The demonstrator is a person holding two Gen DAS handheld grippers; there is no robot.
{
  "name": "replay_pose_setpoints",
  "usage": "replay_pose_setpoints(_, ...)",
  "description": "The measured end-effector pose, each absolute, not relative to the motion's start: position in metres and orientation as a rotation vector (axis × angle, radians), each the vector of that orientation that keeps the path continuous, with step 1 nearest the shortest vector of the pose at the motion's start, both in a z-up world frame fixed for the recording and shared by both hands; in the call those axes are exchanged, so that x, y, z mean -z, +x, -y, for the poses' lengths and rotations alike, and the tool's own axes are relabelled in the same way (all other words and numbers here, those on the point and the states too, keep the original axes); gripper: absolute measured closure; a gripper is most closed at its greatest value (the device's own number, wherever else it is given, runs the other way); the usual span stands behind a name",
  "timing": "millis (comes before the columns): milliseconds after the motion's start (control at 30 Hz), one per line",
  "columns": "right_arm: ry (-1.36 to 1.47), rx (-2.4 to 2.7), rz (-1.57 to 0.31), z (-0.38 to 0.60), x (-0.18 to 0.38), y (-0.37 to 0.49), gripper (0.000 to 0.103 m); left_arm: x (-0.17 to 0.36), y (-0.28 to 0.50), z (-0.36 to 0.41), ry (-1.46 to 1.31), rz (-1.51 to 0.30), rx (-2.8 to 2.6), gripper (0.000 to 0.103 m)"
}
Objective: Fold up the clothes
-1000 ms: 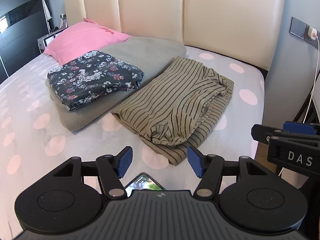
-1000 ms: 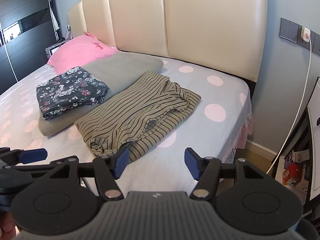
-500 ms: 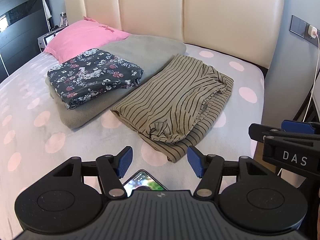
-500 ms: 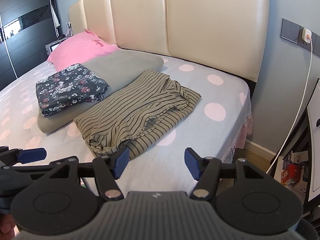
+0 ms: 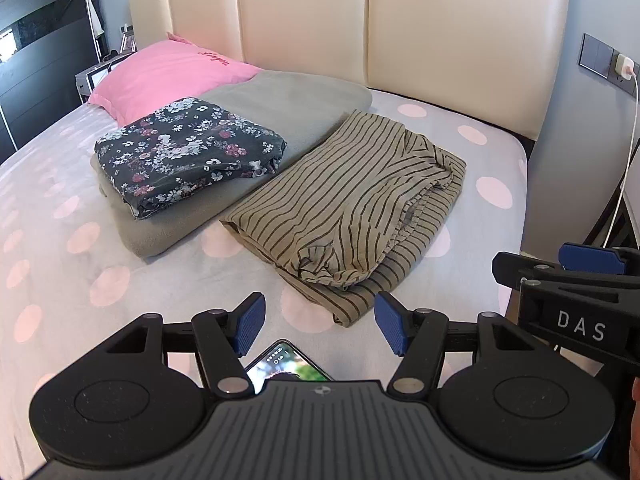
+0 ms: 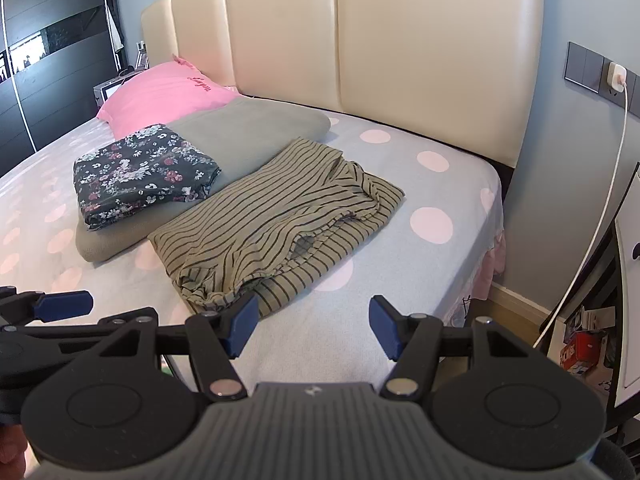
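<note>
Striped garment (image 5: 348, 208) rumpled | phone (image 5: 288, 364) half hidden behind left tongs (image 5: 318, 322)

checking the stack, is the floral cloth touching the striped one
Apart. Left wrist view shows a strip of grey blanket between the floral cloth and striped cloth.

Both wrist views face the headboard (image 5: 360, 20) from the bed's (image 6: 440, 200) foot, side by side.
</note>
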State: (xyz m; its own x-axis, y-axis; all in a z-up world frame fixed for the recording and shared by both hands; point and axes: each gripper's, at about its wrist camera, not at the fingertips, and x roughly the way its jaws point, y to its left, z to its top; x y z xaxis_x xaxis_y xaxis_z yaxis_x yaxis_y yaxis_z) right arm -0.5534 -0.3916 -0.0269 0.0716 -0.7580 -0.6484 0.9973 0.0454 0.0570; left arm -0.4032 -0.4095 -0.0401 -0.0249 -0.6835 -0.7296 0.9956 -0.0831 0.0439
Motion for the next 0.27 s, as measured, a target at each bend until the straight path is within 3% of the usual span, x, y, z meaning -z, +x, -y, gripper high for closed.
replay_pose_setpoints(267, 0.578, 1.437, -0.519, 0.3913, 0.0276, -0.5537, 0.039, 0.0406, -0.4053, 0.4082, 0.703, -0.578, 1.543, 0.044)
